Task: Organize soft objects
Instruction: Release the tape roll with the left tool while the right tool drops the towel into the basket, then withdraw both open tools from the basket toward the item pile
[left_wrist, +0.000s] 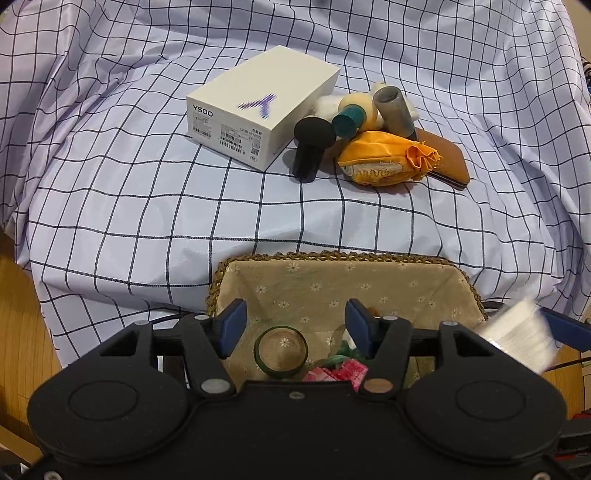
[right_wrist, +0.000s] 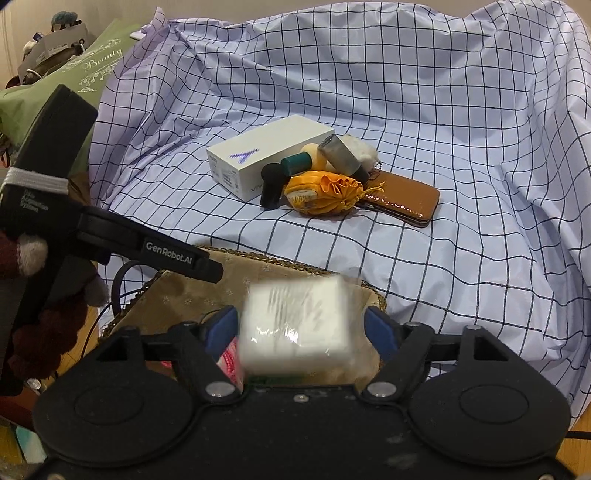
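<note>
A wicker basket (left_wrist: 332, 256) with a floral cloth lining sits at the near edge of the checked cloth; it also shows in the right wrist view (right_wrist: 177, 295). My left gripper (left_wrist: 293, 326) is open and empty above the basket. My right gripper (right_wrist: 304, 328) is open around a blurred white plastic-wrapped tissue pack (right_wrist: 297, 323); the fingers (right_wrist: 380, 332) stand apart from it, over the basket. The pack also shows in the left wrist view (left_wrist: 517, 338). A yellow drawstring pouch (left_wrist: 384, 157) and a white fluffy toy (left_wrist: 327, 105) lie in a pile further back.
In the basket lie a green-rimmed round item (left_wrist: 280, 350) and pink-and-green things (left_wrist: 340, 369). The pile also holds a white phone box (left_wrist: 258, 122), a black puff (left_wrist: 312, 144), a teal-handled puff (left_wrist: 354, 118), a grey cylinder (left_wrist: 395, 110) and a brown leather case (left_wrist: 447, 158).
</note>
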